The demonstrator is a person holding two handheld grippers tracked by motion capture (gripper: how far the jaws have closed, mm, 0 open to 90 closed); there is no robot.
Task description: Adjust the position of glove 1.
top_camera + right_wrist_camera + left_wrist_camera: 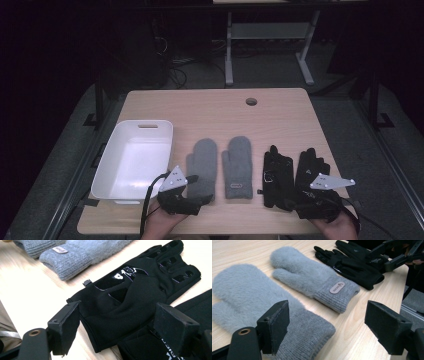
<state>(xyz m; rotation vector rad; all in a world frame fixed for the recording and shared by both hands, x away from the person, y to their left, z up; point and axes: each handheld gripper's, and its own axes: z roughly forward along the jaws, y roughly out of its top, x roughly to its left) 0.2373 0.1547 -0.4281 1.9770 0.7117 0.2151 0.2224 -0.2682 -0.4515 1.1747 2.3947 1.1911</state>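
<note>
left gripper (pixel 200 188): jaws wide, over fuzzy grey mitten (pixel 262 312) cuff
right gripper (pixel 292 197): jaws wide, over smooth black glove (pixel 135 297) cuff

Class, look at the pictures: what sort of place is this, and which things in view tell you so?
Probably a lab or office workspace set up for recording: a light wooden desk with a cable hole, tangled cables on the carpeted floor behind, and another desk's white legs.

Light wooden table (pixel 280 107), round cable hole (pixel 251 101) near the far edge. Beyond it, a white-legged desk frame (pixel 270 35) on grey carpet (pixel 345 110). Room dark at the sides; loose cables (pixel 175 70) on the floor.
</note>
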